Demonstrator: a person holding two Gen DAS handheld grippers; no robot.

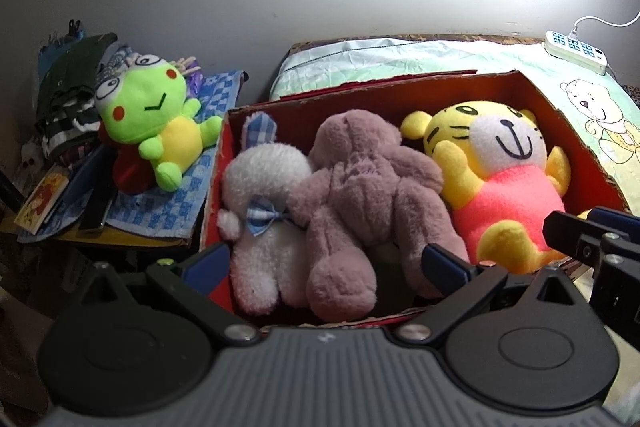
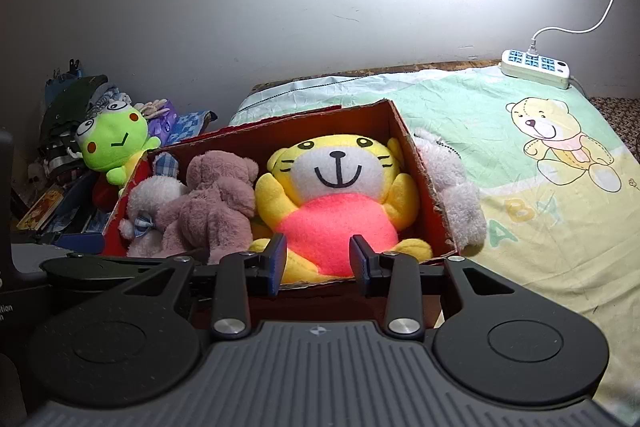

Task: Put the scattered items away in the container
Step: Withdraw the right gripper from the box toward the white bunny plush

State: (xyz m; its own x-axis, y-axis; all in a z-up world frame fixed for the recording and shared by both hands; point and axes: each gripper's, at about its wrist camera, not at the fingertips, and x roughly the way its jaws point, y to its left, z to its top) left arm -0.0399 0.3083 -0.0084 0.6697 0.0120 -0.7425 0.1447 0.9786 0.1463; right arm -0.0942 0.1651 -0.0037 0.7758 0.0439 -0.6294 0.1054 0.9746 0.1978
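Box (image 2: 424,167) on the bed, packed with rabbit (image 1: 260,187), bear (image 1: 360,179) and tiger (image 2: 336,195) side by side to fit. Left gripper (image 1: 324,259) spread wide, empty; right gripper (image 2: 318,259) part-open, empty, before the tiger. Frog (image 1: 160,123) and grey toy (image 2: 456,195) remain outside.

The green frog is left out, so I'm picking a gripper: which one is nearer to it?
Left. The left gripper hangs over the box's left half, the side the frog lies beside. The right gripper is over the yellow tiger, farther off.

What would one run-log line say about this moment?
box: tiger, brown bear, white bunny inside | outside: frog, grey plush | left gripper open | right gripper open
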